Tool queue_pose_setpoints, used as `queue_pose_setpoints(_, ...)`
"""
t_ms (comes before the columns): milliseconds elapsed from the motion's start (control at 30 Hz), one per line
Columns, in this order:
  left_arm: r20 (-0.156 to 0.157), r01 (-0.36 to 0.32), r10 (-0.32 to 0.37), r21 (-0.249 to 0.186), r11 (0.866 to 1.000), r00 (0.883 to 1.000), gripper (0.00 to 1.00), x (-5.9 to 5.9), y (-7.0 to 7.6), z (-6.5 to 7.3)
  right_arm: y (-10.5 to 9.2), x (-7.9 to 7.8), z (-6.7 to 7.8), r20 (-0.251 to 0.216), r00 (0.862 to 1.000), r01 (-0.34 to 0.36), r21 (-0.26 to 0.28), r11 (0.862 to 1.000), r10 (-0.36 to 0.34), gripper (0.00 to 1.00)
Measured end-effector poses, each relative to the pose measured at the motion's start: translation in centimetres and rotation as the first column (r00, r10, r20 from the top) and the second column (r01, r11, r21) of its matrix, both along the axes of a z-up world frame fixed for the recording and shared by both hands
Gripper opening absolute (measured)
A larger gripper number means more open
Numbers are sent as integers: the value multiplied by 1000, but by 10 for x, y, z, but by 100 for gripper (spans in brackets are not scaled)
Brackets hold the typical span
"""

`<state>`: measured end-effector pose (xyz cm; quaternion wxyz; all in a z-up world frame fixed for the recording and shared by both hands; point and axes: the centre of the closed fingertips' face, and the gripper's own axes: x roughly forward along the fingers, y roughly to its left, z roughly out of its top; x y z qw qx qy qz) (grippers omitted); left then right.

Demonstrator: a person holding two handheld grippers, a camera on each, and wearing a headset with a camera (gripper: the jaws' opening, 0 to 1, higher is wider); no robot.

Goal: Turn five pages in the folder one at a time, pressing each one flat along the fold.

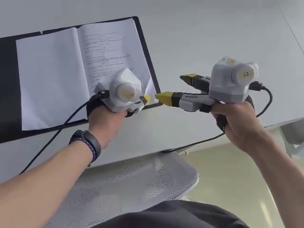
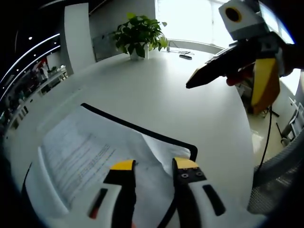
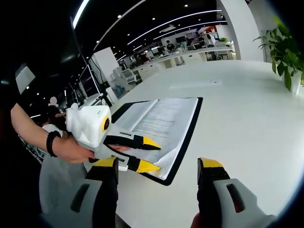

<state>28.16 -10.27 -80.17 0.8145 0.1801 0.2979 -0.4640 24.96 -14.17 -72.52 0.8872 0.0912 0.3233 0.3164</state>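
Note:
A black folder (image 1: 145,47) lies open on the white table (image 1: 213,33), with a blank left page (image 1: 52,76) and a printed right page (image 1: 114,52). My left gripper (image 1: 145,99) hovers over the right page's near corner (image 2: 164,149), open, and that corner lies between its yellow-tipped jaws (image 2: 155,166). The corner looks slightly raised; I cannot tell whether the jaws touch it. My right gripper (image 1: 175,87) is held in the air just right of the folder, pointing left at it, open and empty (image 3: 159,164).
A potted plant (image 2: 140,35) stands at the far end of the table. A grey mesh chair (image 1: 133,185) sits below the table's near edge. Cables trail from both grippers. Bare tabletop stretches right of and beyond the folder (image 3: 187,137).

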Motion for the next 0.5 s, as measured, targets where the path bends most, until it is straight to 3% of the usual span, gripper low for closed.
queue_pose_setpoints(133,15,3,-3,0,1000,1000,24,2,1,0,-1,-1,0,1,1000,11,6,1000,-11,66)
queue_pose_setpoints(200,28,10,-10,4,1000,1000,15,4,2,-1,-1,-1,0,0,1000,20,15,1000,-20,66)
queue_pose_setpoints(300,43,27,-27,6,1000,999,9,2,-1,-1,-1,-1,0,-1,1000,27,22,999,-27,65)
queue_pose_setpoints(500,32,22,-21,-5,1000,999,6,2,0,-1,1,0,-1,-4,1000,27,27,999,-27,65)
